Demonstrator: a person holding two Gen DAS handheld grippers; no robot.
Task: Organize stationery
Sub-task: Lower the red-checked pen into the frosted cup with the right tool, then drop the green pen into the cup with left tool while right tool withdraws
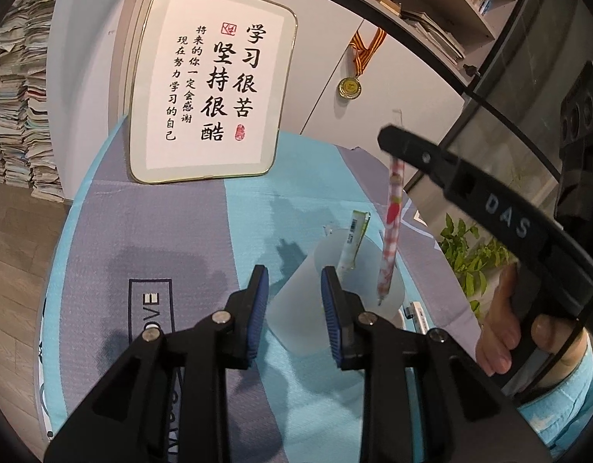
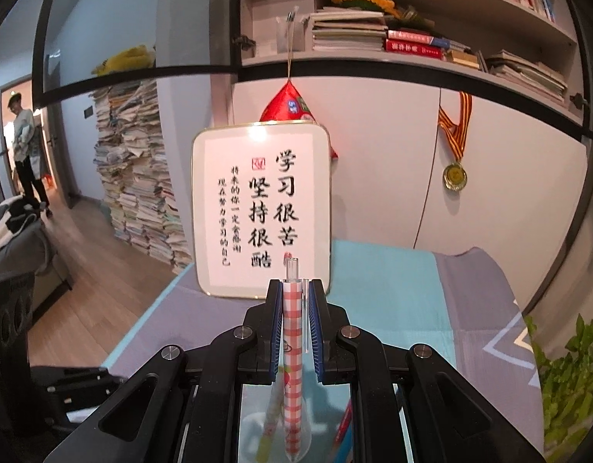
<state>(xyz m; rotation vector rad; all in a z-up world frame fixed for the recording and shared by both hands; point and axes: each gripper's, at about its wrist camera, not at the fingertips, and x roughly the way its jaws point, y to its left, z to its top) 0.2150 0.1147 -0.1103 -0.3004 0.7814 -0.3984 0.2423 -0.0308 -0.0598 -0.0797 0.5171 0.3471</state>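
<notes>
A frosted translucent cup stands on the blue and grey cloth, with a green and white pen leaning inside. My right gripper is shut on a pink checked pen and holds it upright, tip down, over the cup's right rim. In the right wrist view the pink pen is clamped between the blue pads, above the cup. My left gripper is open and empty, its fingers on either side of the cup's near left wall, not touching.
A framed calligraphy sign stands at the back of the table. A green plant is at the right. A white object lies just right of the cup. The table edge drops to a wooden floor at the left.
</notes>
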